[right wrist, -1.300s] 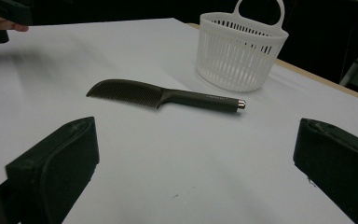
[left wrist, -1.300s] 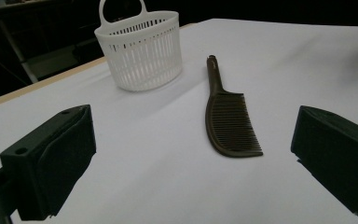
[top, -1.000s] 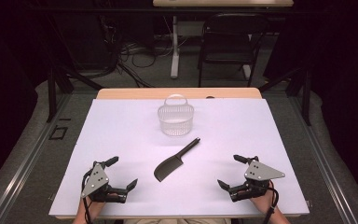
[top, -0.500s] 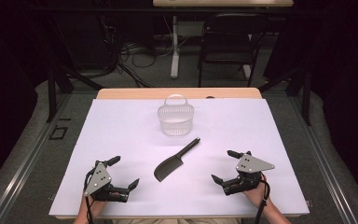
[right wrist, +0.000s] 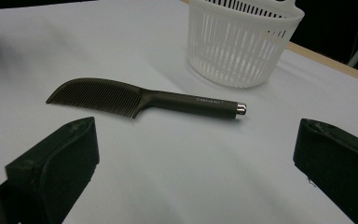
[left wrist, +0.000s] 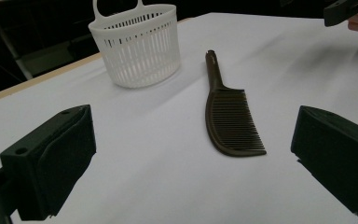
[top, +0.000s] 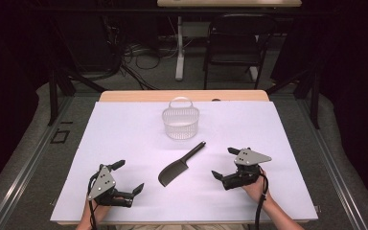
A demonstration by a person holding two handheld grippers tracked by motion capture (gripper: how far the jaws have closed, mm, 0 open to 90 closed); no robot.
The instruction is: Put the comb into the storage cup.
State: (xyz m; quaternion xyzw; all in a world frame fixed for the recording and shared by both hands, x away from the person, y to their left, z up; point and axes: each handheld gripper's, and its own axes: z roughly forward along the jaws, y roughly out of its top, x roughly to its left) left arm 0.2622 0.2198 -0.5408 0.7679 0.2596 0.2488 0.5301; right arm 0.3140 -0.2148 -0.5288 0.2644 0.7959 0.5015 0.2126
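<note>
A dark comb [top: 178, 164] lies flat on the white table [top: 124, 139], near its middle, with nothing touching it. Its handle points away from the person and toward the basket [top: 180, 122], which stands upright just beyond the handle's tip, close but apart from it. The toothed part is the end nearer the person.

The left gripper [top: 124, 177] sits at the near left of the table, held low by a hand [top: 92, 216] that comes in from the bottom edge. Its jaws stand wide apart and hold nothing. In the left gripper view the comb [left wrist: 227, 112] lies ahead between the two jaws, well clear of both, with the basket [left wrist: 136, 44] farther off to its left.

The right gripper [top: 224, 163] is at the near right, its jaws likewise spread wide and empty, pointing toward the comb from the side. It sits nearer to the comb than the left one does, though not touching it. In the right gripper view the comb [right wrist: 140, 99] lies crosswise ahead of the jaws (teeth facing the camera, handle to the right, ending in a small metal cap), and the basket [right wrist: 242, 39] stands beyond the handle end. Small pale lettering runs along the handle, too fine to read; whether either gripper rests on the table or hovers just above it is hard to tell.
</note>
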